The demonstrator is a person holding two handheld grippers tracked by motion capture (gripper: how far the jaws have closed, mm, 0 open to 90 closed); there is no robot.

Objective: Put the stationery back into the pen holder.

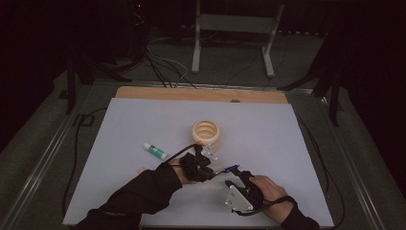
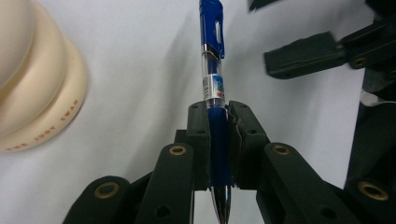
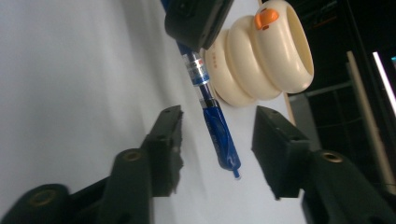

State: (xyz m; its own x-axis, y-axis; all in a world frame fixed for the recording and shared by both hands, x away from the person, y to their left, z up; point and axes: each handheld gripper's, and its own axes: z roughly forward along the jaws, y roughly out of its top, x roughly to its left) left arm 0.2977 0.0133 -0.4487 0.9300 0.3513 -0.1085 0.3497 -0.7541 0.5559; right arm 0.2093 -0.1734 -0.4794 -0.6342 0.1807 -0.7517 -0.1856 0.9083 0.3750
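Left gripper (image 2: 218, 140) clamps glossy blue pen (image 2: 213, 70) — ribbed cream holder (image 3: 261, 60) beside.

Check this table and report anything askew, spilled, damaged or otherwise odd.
Nothing stands out. The blue pen is clamped in the left hand-held gripper, looks intact, and its clip end sits between the right hand-held gripper's open jaws. The cream ribbed holder stands upright, and the glue stick lies on its side with no spill visible.

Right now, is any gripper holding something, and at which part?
The left gripper clamps the blue pen on its lower barrel, near the tip. The right gripper has the pen's cap end between its jaws, not touching.
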